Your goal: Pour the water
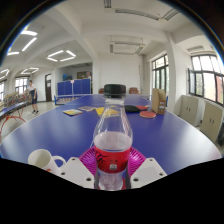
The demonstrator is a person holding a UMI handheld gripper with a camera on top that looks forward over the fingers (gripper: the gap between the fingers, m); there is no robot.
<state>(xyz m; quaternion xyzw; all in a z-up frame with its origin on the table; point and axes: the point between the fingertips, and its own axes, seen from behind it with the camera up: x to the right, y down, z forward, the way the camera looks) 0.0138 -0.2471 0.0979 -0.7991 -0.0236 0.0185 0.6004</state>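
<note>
A clear plastic water bottle (pixel 113 135) with a red label and a dark cap stands upright between my fingers, held above the blue table (pixel 60 130). My gripper (pixel 112 165) is shut on the bottle, with the magenta pads (pixel 90 160) pressed against both sides of its labelled lower body. A white mug (pixel 41 159) sits on the table just left of my left finger, close to the bottle. The bottle's base is hidden behind the gripper body.
Farther back on the table lie a yellow book (pixel 72 112), an orange-red dish (pixel 148 115) and some small items near wooden chairs (pixel 158 99). Blue partitions (pixel 72 88) stand at the far wall, windows (pixel 205 75) on the right.
</note>
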